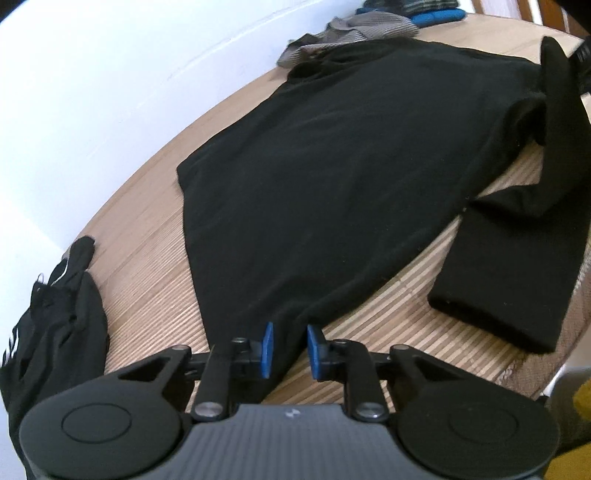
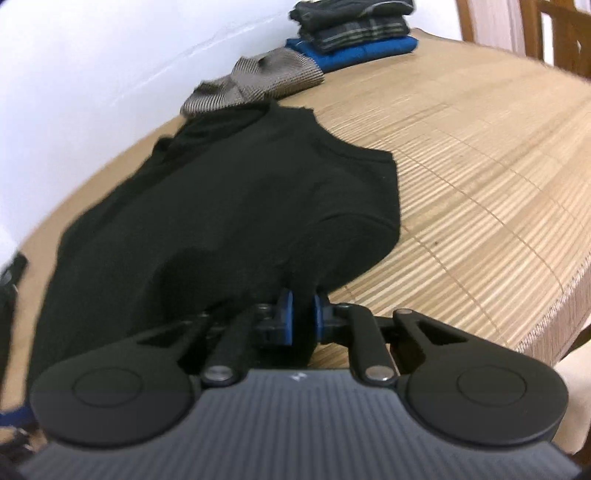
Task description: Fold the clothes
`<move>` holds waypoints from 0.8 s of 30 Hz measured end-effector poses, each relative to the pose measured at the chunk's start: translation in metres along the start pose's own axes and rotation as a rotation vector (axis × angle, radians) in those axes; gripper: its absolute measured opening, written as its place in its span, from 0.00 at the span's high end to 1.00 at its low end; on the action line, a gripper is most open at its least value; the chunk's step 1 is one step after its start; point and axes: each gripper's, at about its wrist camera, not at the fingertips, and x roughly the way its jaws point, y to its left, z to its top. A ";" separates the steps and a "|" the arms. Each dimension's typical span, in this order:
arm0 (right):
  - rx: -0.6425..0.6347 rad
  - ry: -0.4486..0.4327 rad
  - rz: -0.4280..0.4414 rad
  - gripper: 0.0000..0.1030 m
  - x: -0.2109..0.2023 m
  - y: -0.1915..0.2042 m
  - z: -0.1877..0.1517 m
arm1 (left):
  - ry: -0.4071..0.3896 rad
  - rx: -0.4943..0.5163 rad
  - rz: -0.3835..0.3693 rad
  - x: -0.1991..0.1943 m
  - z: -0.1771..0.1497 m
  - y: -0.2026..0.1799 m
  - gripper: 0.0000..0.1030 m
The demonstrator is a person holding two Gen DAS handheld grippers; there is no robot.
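I see both claws angled down at the table's near edge, my left claw (image 1: 290, 349) and right claw (image 2: 303, 317) each pinching the black sweater (image 1: 332, 166) spread across the table (image 2: 480, 184).

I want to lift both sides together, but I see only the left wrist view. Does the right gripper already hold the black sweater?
Observer: Yes. The right gripper is shut on a fold of the black sweater, at its near edge.
Operator: Is there something lying on that side of the sweater?
Observer: No. To the right of the sweater the bamboo mat lies bare up to its edge.
Operator: And what is behind the grey garment?
Observer: A stack of folded clothes stands there, with a blue piece at the bottom and a plaid one above it.
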 end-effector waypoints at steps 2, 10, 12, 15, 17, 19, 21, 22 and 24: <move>0.048 -0.021 0.022 0.86 -0.008 -0.006 0.003 | -0.011 0.007 0.016 0.002 -0.002 0.004 0.57; 0.060 -0.047 0.063 0.86 -0.022 -0.010 0.003 | 0.009 -0.078 -0.029 0.016 0.008 0.027 0.43; 0.028 -0.020 0.049 0.82 -0.017 -0.010 0.003 | 0.006 -0.056 -0.056 0.016 0.012 0.022 0.68; 0.033 0.061 0.009 0.68 -0.010 -0.014 0.003 | 0.033 -0.087 -0.099 0.020 0.018 0.024 0.89; 0.076 0.093 0.035 0.61 -0.010 -0.022 -0.002 | 0.042 -0.117 -0.101 0.020 0.020 0.027 0.90; 0.105 0.091 0.071 0.61 -0.010 -0.027 -0.007 | 0.053 -0.179 -0.125 0.019 0.021 0.036 0.90; 0.126 0.072 0.111 0.63 -0.008 -0.032 -0.012 | 0.065 -0.219 -0.141 0.021 0.023 0.045 0.90; 0.137 0.063 0.131 0.64 -0.008 -0.035 -0.015 | 0.072 -0.230 -0.144 0.022 0.026 0.047 0.91; 0.159 0.072 0.140 0.92 -0.001 -0.035 -0.013 | 0.079 -0.245 -0.148 0.020 0.032 0.052 0.92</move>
